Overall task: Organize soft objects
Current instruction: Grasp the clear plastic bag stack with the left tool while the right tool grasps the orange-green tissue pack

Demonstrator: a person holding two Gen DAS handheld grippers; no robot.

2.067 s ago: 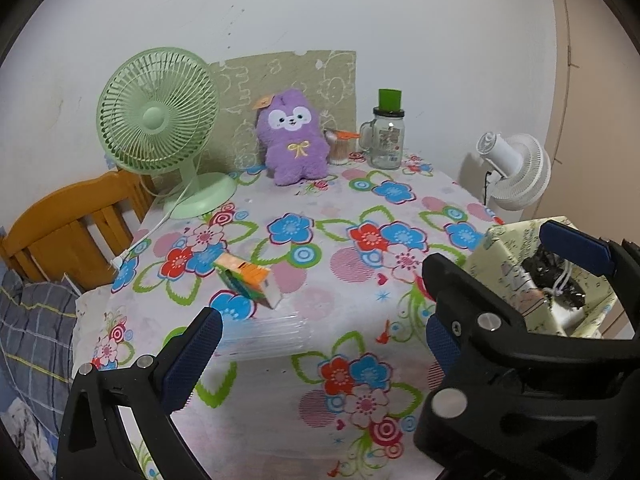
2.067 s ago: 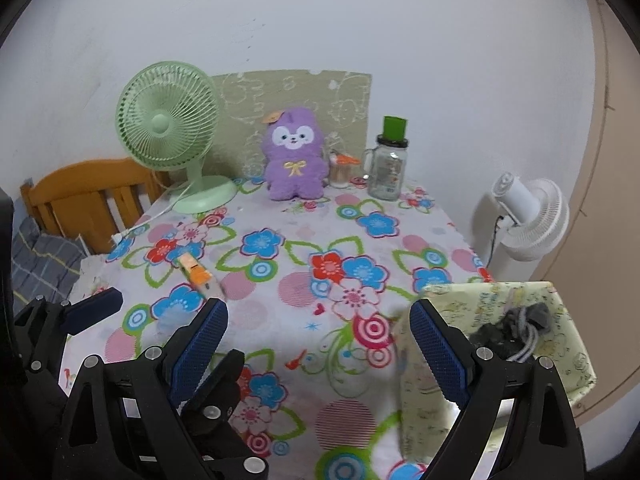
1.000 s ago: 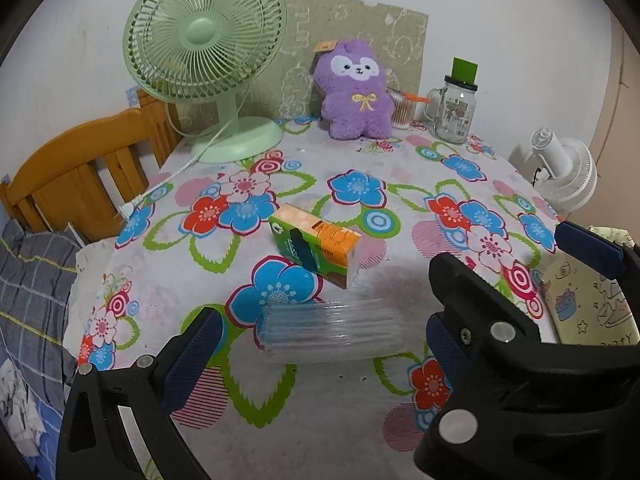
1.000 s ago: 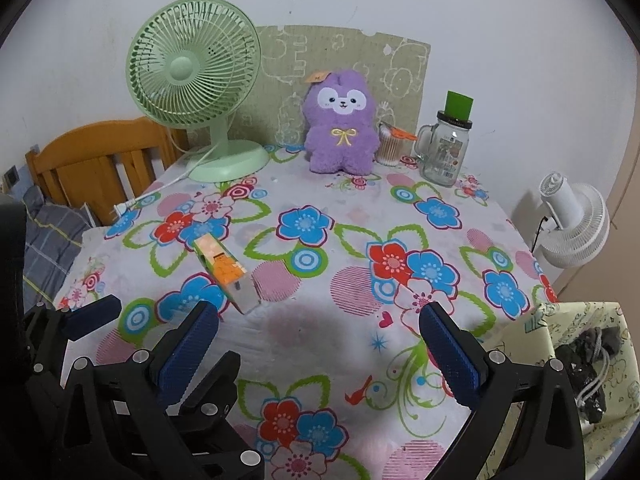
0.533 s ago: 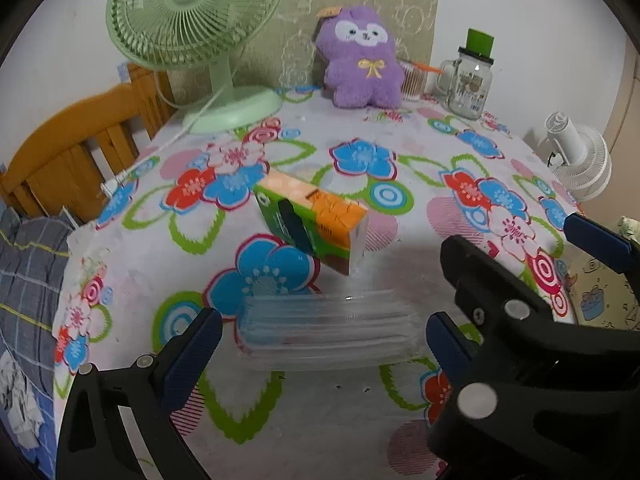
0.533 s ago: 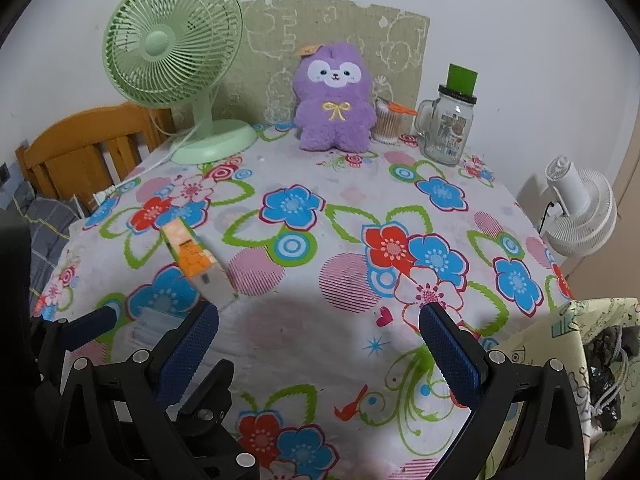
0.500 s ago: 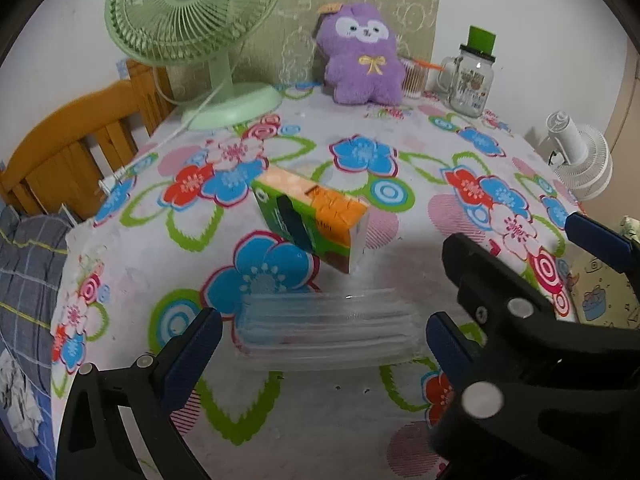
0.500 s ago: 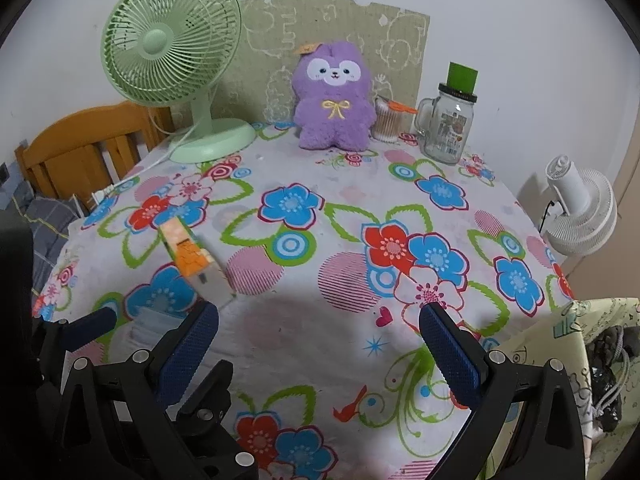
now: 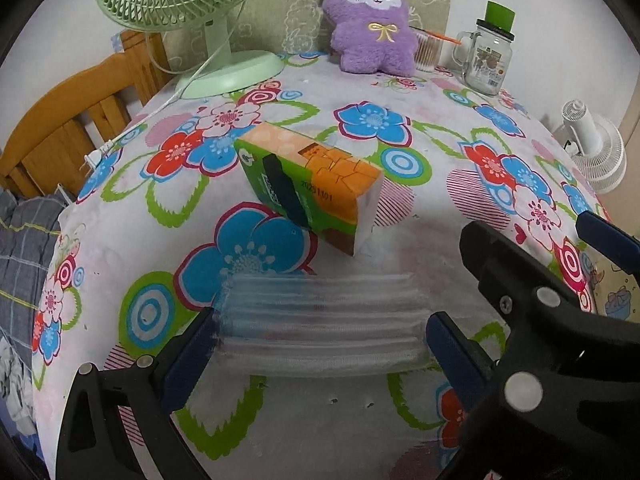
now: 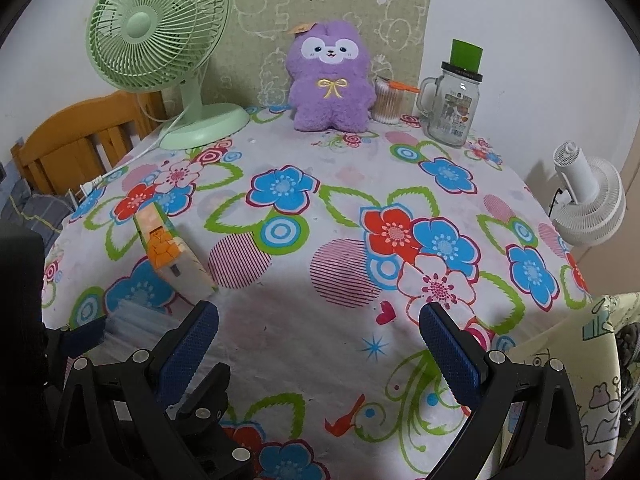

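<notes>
A clear ribbed plastic pack [image 9: 320, 324] lies on the flowered tablecloth [image 9: 400, 92], between the open fingers of my left gripper [image 9: 320, 340]. Just behind it lies a green and orange tissue pack [image 9: 308, 188], also in the right wrist view [image 10: 168, 248]. A purple plush toy [image 9: 372, 28] sits upright at the back of the table [image 10: 328, 80]. My right gripper [image 10: 320, 344] is open and empty above the table's near middle, to the right of the left gripper.
A green desk fan [image 10: 160, 52] stands back left, its cord running off the left edge. A glass jar with green lid [image 10: 452, 100] and a cotton-swab cup [image 10: 386, 102] stand back right. A wooden chair [image 10: 76, 140], a white fan [image 10: 588, 204] and a patterned bin [image 10: 600, 380] flank the table.
My left gripper has moved forward and down until the clear pack lies between its fingers. My right gripper has moved slightly closer to the table.
</notes>
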